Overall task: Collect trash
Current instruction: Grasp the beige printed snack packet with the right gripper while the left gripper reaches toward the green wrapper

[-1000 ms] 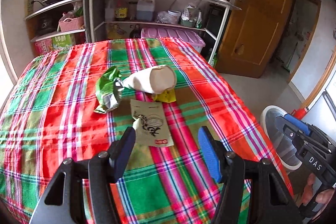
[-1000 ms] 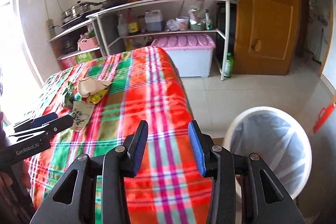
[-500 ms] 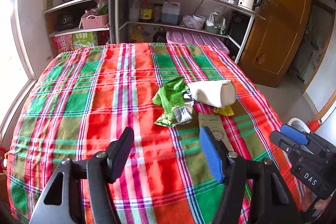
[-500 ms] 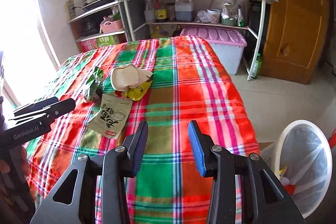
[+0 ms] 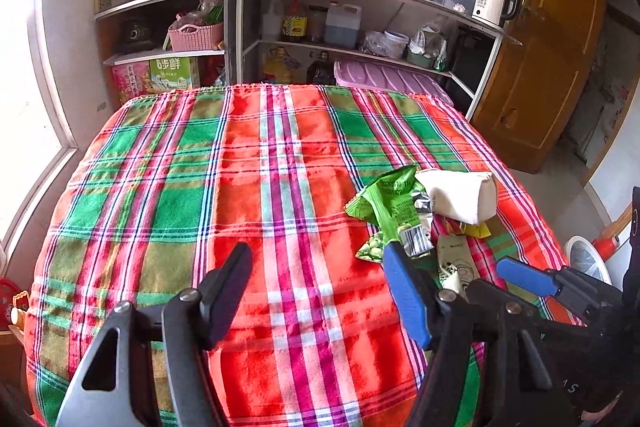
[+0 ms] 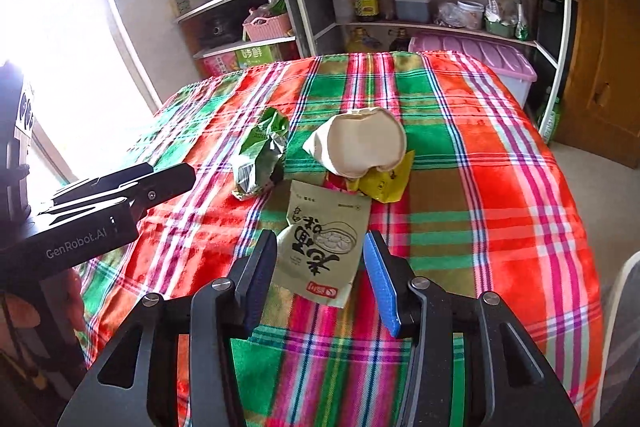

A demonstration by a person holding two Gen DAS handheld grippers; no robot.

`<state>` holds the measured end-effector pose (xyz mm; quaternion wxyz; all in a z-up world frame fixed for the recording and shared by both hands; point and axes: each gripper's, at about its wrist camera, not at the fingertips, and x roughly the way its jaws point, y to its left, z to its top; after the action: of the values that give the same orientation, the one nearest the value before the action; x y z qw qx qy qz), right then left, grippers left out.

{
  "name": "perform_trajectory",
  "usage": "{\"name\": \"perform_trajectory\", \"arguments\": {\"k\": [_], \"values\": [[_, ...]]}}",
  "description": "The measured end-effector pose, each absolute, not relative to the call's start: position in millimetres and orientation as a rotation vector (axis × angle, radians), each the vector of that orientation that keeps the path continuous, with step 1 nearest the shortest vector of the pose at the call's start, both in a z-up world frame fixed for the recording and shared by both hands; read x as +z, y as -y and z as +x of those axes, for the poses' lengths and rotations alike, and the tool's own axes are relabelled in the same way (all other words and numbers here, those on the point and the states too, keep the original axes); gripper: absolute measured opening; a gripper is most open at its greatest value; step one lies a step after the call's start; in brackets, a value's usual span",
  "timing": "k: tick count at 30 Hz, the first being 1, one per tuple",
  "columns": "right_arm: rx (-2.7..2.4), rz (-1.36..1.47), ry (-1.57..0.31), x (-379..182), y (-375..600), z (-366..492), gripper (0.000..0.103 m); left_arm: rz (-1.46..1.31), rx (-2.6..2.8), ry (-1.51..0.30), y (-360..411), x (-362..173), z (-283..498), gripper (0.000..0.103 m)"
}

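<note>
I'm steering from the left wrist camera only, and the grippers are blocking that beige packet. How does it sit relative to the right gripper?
Observer: The beige printed packet lies flat on the plaid cloth, framed between the jaws of the right gripper. The jaws have just been opening, and the pads are not on the packet.
Operator: Is anything lying on top of it?
Observer: No, its whole printed face is bare.
Operator: I can only see a corner of the yellow wrapper. Where does it sit?
Observer: The yellow wrapper sticks out from under the open mouth of the white paper bag, which faces the right camera.
</note>
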<state>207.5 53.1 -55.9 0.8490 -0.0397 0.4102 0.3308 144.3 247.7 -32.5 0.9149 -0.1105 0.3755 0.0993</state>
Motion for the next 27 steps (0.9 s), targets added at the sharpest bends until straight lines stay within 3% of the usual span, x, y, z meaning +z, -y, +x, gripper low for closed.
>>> {"name": "perform_trajectory", "arguments": {"k": [17,22,27], "values": [[0.656,-0.232,-0.882,-72,-69,202,0.050,-0.246,0.159,-0.772,-244,-32,156,0.074],[0.645,-0.230,-0.883,-73,-63,199,0.029,-0.265,0.130,-0.774,-240,-33,161,0.076],[0.626,-0.236,-0.878,-72,-56,198,0.020,-0.265,0.123,-0.784,-236,-36,167,0.077]]}}
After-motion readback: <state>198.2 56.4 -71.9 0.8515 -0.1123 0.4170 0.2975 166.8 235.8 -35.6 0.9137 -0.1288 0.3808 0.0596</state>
